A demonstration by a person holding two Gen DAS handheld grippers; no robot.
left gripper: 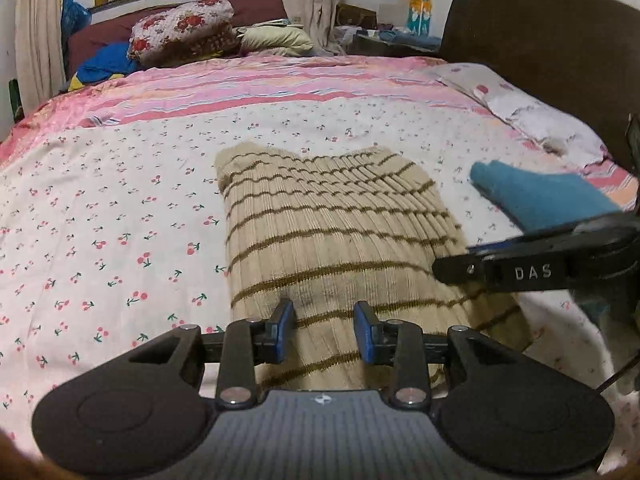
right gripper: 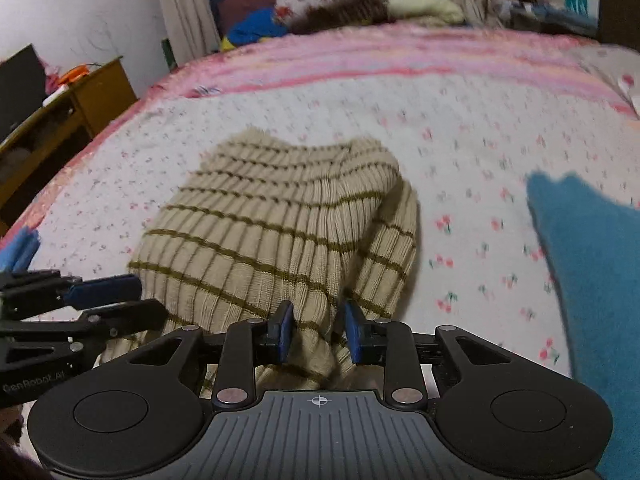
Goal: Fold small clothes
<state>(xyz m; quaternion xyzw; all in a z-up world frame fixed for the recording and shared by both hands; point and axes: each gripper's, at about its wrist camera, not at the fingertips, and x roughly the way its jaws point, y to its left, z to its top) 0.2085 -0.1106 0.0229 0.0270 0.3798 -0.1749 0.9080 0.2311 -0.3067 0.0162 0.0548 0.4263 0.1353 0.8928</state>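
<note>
A beige ribbed knit garment with brown stripes (left gripper: 320, 224) lies on the cherry-print bed sheet (left gripper: 120, 208). My left gripper (left gripper: 325, 330) is open, its blue pads just above the garment's near end. My right gripper (right gripper: 316, 330) is open too, its blue pads on either side of a raised fold at the near end of the garment (right gripper: 272, 220). Neither gripper pinches the cloth. The right gripper also shows at the right edge of the left wrist view (left gripper: 520, 264). The left gripper shows at the left edge of the right wrist view (right gripper: 92, 300).
A folded teal cloth (left gripper: 536, 196) lies on the sheet right of the garment and fills the right side of the right wrist view (right gripper: 592, 280). Pillows (left gripper: 180, 28) sit at the far end. A dark headboard (left gripper: 560, 48) is right, a wooden cabinet (right gripper: 72, 100) left.
</note>
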